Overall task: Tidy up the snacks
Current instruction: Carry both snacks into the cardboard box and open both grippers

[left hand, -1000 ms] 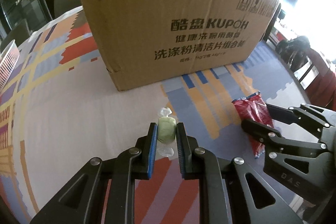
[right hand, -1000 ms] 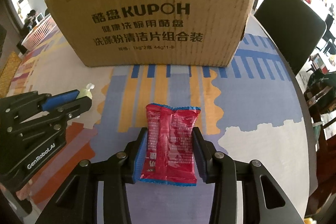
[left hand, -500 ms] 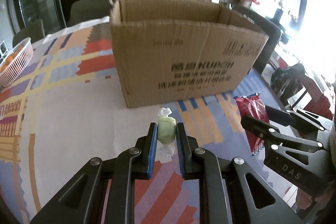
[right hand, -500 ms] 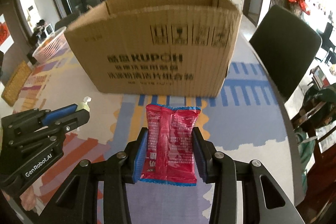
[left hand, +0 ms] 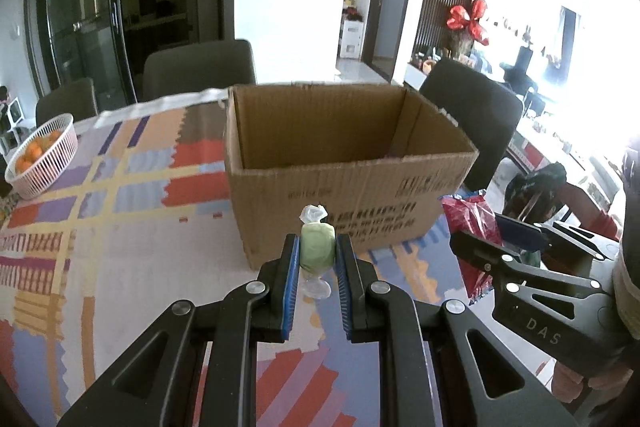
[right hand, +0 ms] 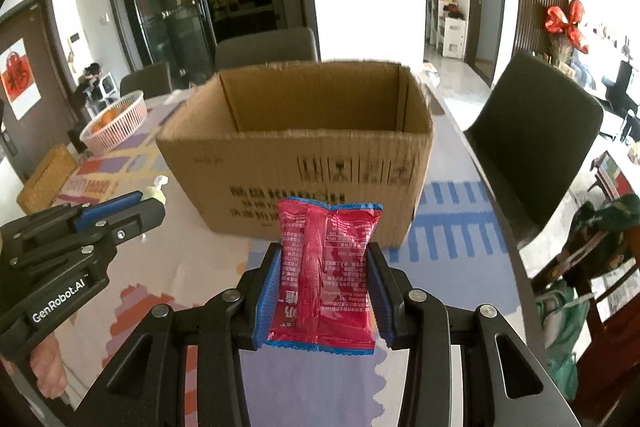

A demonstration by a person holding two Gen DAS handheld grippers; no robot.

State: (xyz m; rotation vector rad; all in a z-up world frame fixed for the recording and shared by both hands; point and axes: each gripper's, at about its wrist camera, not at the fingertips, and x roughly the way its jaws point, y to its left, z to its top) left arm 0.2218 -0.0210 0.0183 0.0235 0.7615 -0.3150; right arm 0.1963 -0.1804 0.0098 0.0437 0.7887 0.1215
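Far to my left, a white wire basket (left hand: 44,155) of oranges sits near the table (left hand: 120,227) edge on the patterned cloth, well apart from everything I am handling. My left gripper (left hand: 317,259) is clamped tight on a green wrapped candy (left hand: 317,250), its blue pads pressing both sides, one twisted clear end of the wrapper poking up above the fingers and the other hanging below; the candy is held in the air above the table, in front of the near wall of the cardboard box (left hand: 344,187). The box stands open-topped in the middle of the table, its printed side facing me, and from here I see its bare inner walls but not its floor. To the right of the candy, my right gripper (right hand: 322,291) is closed part-way on a red snack packet (right hand: 325,271) with blue crimped ends, gripped flat across its width with the printed back facing the camera and its upper half standing clear of the fingertips. The packet also hangs above the table, just short of the box's front wall. Dark chairs (right hand: 532,139) stand behind and to the right of the table.
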